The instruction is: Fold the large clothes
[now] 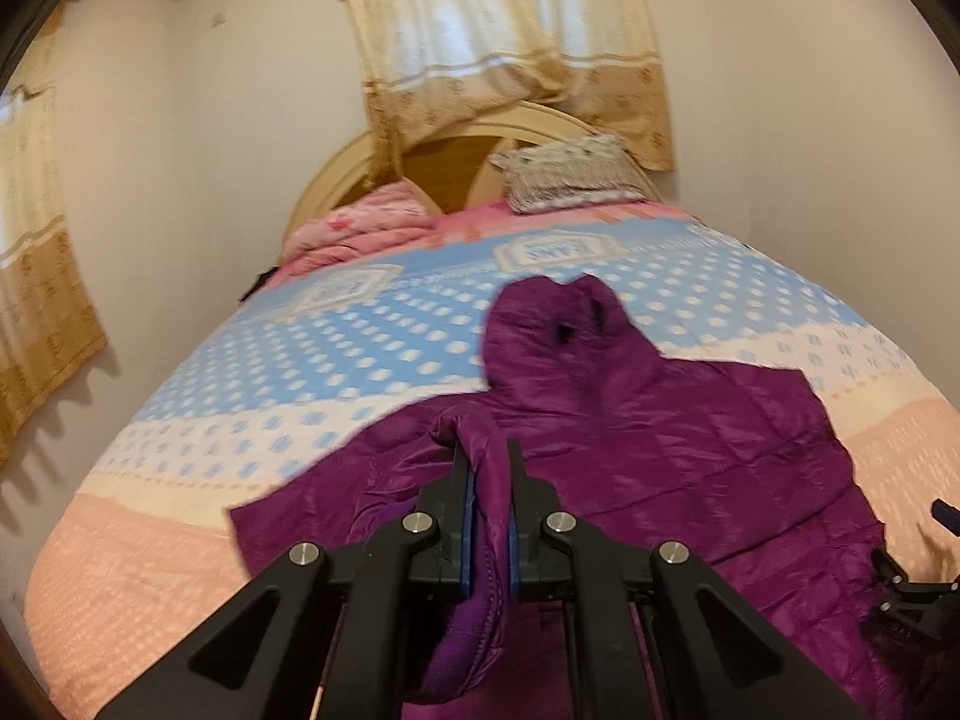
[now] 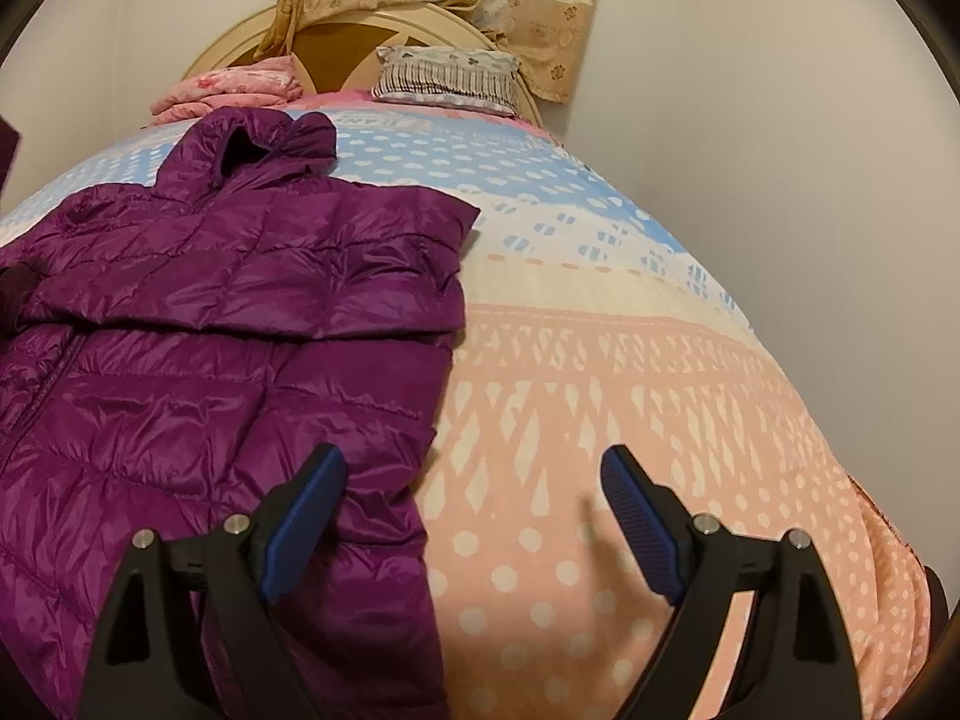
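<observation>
Folding a purple puffer jacket on the bed, sleeve stage by the look of it.

Left side first: left tool pinched tight on a bunched sleeve of the jacket, fabric squeezed between the blue pads and hanging down below the jaws. Held raised above the jacket body, probably to carry the sleeve inward across the torso. Slippery quilted nylon, so a deep grip on a thick bunch makes sense. Some motion blur in the left wrist view.

Middle: jacket spread flat across the near half of the bed, hood pointing toward the headboard end, lower part toward the foot edge. Right shoulder portion seems already doubled over the body, a straight fold edge showing in the right wrist view.

Right side: right tool spread wide, gripping nothing, hovering low over the jacket's right edge near the foot of the bed; left pad over purple fabric, right pad over bare bedspread. Likely staged to catch the hem or pin the body while the sleeve comes over. Contact with the fabric not clear.

Far end: striped pillow and folded pink quilt against the headboard, well clear of the work.
</observation>
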{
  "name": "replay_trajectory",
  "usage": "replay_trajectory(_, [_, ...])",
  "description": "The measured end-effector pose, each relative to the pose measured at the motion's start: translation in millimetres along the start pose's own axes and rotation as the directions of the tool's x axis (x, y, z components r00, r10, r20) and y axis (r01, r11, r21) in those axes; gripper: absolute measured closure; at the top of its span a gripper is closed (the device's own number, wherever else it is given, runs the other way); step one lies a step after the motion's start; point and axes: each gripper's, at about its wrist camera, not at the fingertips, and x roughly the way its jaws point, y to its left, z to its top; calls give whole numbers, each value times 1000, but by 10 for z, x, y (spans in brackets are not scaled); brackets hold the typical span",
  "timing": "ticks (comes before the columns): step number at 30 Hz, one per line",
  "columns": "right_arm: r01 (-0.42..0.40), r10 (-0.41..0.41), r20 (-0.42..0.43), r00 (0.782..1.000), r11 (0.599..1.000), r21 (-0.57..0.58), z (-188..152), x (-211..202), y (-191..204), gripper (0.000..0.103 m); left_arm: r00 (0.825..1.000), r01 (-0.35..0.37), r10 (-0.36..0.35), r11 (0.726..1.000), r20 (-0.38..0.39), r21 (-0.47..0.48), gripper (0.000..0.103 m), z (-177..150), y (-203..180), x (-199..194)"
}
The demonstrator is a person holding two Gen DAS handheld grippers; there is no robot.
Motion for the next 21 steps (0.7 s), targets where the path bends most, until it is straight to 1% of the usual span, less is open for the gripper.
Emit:
replay_trajectory(2, [-4, 4, -7, 1000, 1000, 9, -6, 22, -17, 14, 1000, 14, -14, 1000, -8, 17, 96, -28, -172, 76])
replay_trajectory(7, [14, -14, -10, 1000, 1000, 1, -19, 40, 22, 13, 999, 44, -43, 998, -23, 50, 96, -109, -452, 239])
replay_trajectory(12, [28, -28, -25, 999, 1000, -15, -28, 83, 49, 13, 997, 71, -68, 996, -47, 60, 94, -164, -642, 372])
replay_trajectory(13, [27, -28, -26, 999, 1000, -14, -28, 86, 47, 13, 995, 84, -80, 994, -63, 66, 90, -174, -689, 410])
replay_trajectory(14, [27, -27, -27, 999, 1000, -12, -30, 90, 42, 13, 994, 91, -86, 993, -71, 73, 83, -185, -729, 430])
replay_trajectory(15, [25, -25, -30, 999, 1000, -9, -33, 95, 36, 13, 993, 104, -99, 991, -67, 84, 79, -200, -785, 429])
replay_trajectory(16, [23, -24, -33, 999, 1000, -7, -36, 101, 33, 13, 993, 112, -107, 990, -56, 91, 67, -215, -817, 414])
replay_trajectory(17, [22, -22, -36, 999, 1000, -7, -34, 109, 31, 13, 993, 113, -110, 987, -34, 111, 48, -221, -882, 376])
replay_trajectory(18, [21, -21, -41, 999, 1000, -6, -36, 119, 30, 13, 993, 119, -117, 986, -16, 119, 38, -222, -913, 340])
replay_trajectory(19, [21, -21, -46, 999, 1000, -6, -36, 129, 32, 13, 992, 118, -122, 985, 19, 125, 19, -219, -954, 272])
replay_trajectory(20, [22, -22, -48, 999, 1000, -8, -33, 138, 37, 13, 992, 115, -121, 985, 43, 131, 15, -210, -978, 224])
replay_trajectory(21, [25, -25, -49, 999, 1000, -10, -36, 139, 45, 13, 989, 118, -129, 982, 66, 147, 14, -197, -1018, 164])
